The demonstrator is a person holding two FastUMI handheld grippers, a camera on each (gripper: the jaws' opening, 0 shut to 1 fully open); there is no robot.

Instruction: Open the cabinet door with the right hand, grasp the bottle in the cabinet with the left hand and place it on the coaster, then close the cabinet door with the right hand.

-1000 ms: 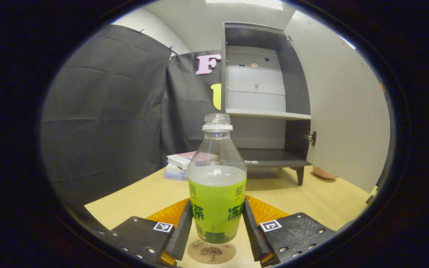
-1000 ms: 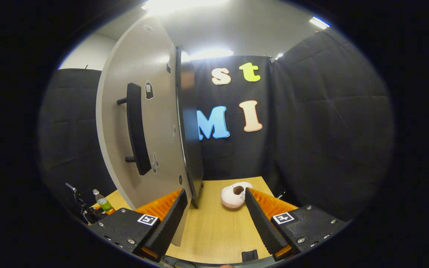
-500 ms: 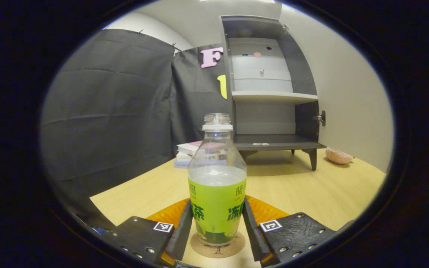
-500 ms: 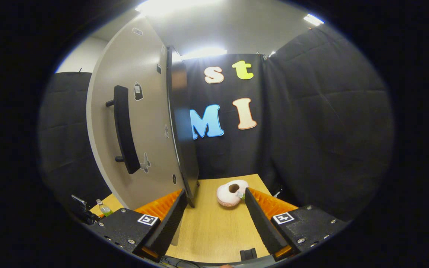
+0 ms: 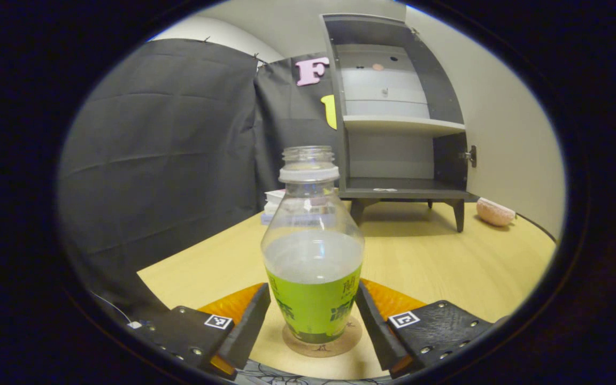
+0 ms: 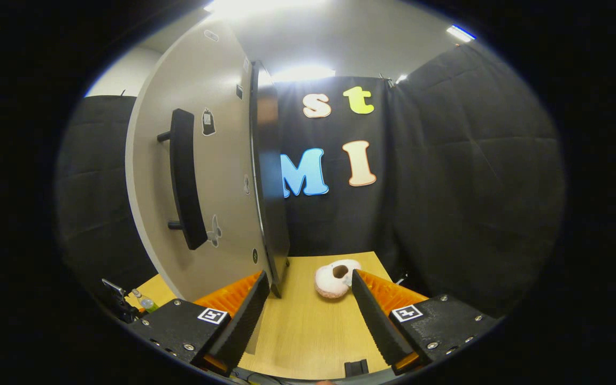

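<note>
A clear bottle [image 5: 312, 256] with a green label and no cap stands upright on a round cork coaster [image 5: 340, 343] on the wooden table. My left gripper [image 5: 312, 321] is open around it, with a thin gap between each finger and the bottle's lower part. Behind it the dark cabinet [image 5: 393, 107] stands with its shelves bare and its pale door [image 5: 506, 123] swung wide. My right gripper [image 6: 308, 315] is open and holds nothing, close to the free edge of that door [image 6: 217, 160], whose black bar handle [image 6: 182, 176] faces me. The bottle [image 6: 145, 303] appears small at far left.
A stack of books [image 5: 276, 200] lies left of the cabinet. A pink ring-shaped soft toy [image 6: 335, 278] rests on the table [image 6: 308, 342] just beyond my right fingers, also visible right of the cabinet legs as the toy [image 5: 494, 212]. Black cloth walls surround the table.
The bottle came down onto the coaster and my left fingers spread off it. The right gripper shifted only slightly beside the door.
</note>
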